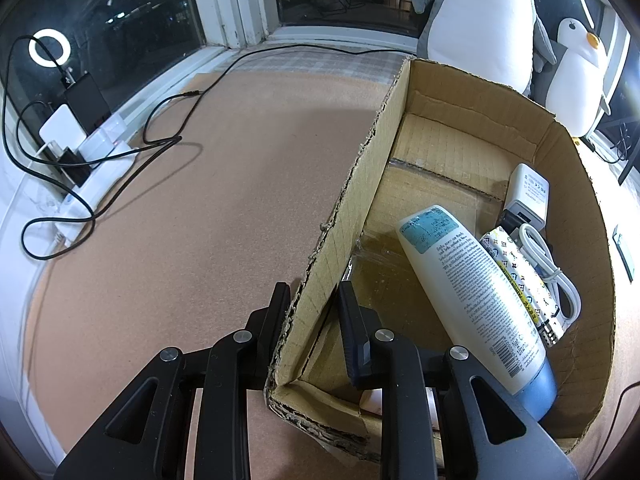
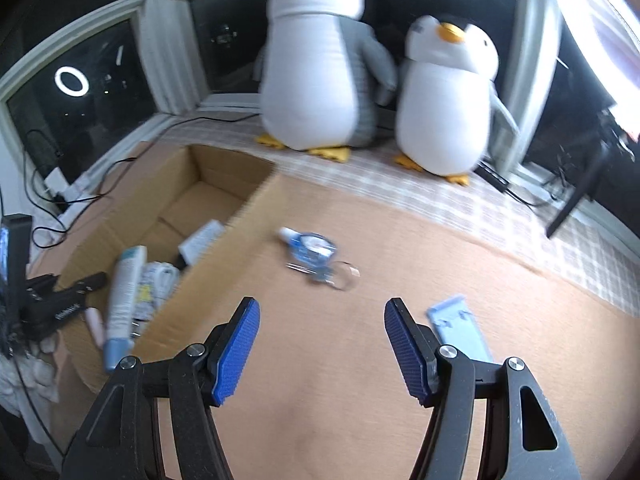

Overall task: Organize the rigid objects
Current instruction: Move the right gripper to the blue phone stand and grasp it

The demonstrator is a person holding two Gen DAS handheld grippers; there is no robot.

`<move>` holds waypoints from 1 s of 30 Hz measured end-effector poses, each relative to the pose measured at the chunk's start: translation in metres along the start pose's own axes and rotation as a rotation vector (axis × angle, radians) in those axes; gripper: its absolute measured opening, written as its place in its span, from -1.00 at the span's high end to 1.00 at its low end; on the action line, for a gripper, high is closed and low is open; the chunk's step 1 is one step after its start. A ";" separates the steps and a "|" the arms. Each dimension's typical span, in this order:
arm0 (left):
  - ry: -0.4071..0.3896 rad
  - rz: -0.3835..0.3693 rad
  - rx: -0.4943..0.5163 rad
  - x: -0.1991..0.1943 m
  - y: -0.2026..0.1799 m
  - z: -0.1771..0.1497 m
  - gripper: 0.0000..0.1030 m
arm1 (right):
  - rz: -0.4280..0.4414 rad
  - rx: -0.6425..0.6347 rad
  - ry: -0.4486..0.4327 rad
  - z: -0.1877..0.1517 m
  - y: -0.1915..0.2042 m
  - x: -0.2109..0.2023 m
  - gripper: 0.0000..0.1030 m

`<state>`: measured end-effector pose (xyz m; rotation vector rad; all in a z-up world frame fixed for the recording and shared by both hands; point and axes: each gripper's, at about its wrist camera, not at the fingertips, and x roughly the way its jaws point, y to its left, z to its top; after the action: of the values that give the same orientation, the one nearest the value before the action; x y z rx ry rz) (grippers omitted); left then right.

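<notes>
My left gripper (image 1: 314,304) is shut on the left wall of the cardboard box (image 1: 360,184), one finger outside and one inside. In the box lie a white lotion bottle with a blue cap (image 1: 472,292), a patterned tube (image 1: 520,276) and a white charger with its coiled cable (image 1: 528,196). My right gripper (image 2: 320,320) stands open above the brown mat, nothing between its blue pads (image 2: 236,352). Ahead of it on the mat lie a blue clear tape dispenser (image 2: 312,248) and a clear ring (image 2: 344,276). A light blue flat pack (image 2: 460,328) lies just right of the right finger. The box (image 2: 224,240) is to its left.
Two plush penguins (image 2: 316,64) (image 2: 444,96) stand on the checked cloth by the window behind the mat. A power strip with plugs and black cables (image 1: 80,152) lies at the mat's left edge. A black stand (image 2: 576,192) leans at the far right.
</notes>
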<state>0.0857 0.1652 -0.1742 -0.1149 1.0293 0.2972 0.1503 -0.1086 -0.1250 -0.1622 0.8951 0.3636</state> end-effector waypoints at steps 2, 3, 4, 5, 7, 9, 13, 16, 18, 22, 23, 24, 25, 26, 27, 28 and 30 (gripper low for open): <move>0.000 0.000 0.000 0.000 0.000 0.000 0.58 | -0.029 0.001 0.010 -0.003 -0.012 0.002 -0.18; 0.000 0.000 0.000 0.000 0.000 0.000 0.58 | -0.043 0.001 0.016 -0.005 -0.019 0.003 -0.18; 0.000 0.000 0.000 0.000 0.000 0.000 0.58 | -0.051 0.003 0.020 -0.006 -0.024 0.004 -0.18; 0.000 0.001 0.001 0.000 0.000 0.000 0.59 | -0.062 0.007 0.026 -0.008 -0.031 0.005 -0.18; 0.001 0.002 0.002 0.000 0.000 0.000 0.58 | -0.075 0.014 0.039 -0.011 -0.043 0.010 -0.18; 0.002 0.003 0.002 0.000 0.001 -0.001 0.58 | -0.084 0.022 0.053 -0.014 -0.054 0.014 -0.18; 0.003 0.003 0.000 0.000 0.001 -0.001 0.58 | -0.098 0.032 0.090 -0.020 -0.073 0.025 -0.18; 0.003 0.003 0.001 0.000 0.001 -0.001 0.58 | -0.106 0.042 0.118 -0.024 -0.085 0.034 -0.18; 0.003 0.003 0.000 0.000 0.001 -0.001 0.58 | -0.117 0.042 0.131 -0.026 -0.091 0.039 -0.18; 0.004 0.004 0.000 0.000 0.001 -0.001 0.59 | -0.119 0.038 0.149 -0.026 -0.101 0.045 -0.18; 0.004 0.004 -0.001 0.000 0.002 -0.002 0.58 | -0.119 0.032 0.153 -0.027 -0.101 0.046 -0.18; 0.004 0.003 -0.001 0.000 0.001 -0.001 0.58 | -0.117 0.026 0.158 -0.027 -0.102 0.048 -0.18; 0.004 0.003 -0.001 0.000 0.002 -0.002 0.58 | -0.117 0.020 0.163 -0.027 -0.103 0.049 -0.18; 0.004 0.003 -0.001 0.000 0.002 -0.002 0.59 | -0.119 0.015 0.168 -0.027 -0.103 0.050 -0.18; 0.004 0.003 0.000 0.000 0.001 -0.001 0.59 | -0.119 0.011 0.171 -0.027 -0.103 0.051 -0.18; 0.004 0.004 0.000 0.000 0.001 -0.001 0.59 | -0.114 0.008 0.174 -0.027 -0.104 0.052 -0.18; 0.004 0.004 0.000 0.000 0.001 -0.001 0.59 | -0.102 0.004 0.177 -0.028 -0.106 0.054 -0.17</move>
<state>0.0845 0.1662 -0.1746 -0.1131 1.0336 0.3006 0.2003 -0.2016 -0.1859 -0.2382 1.0574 0.2548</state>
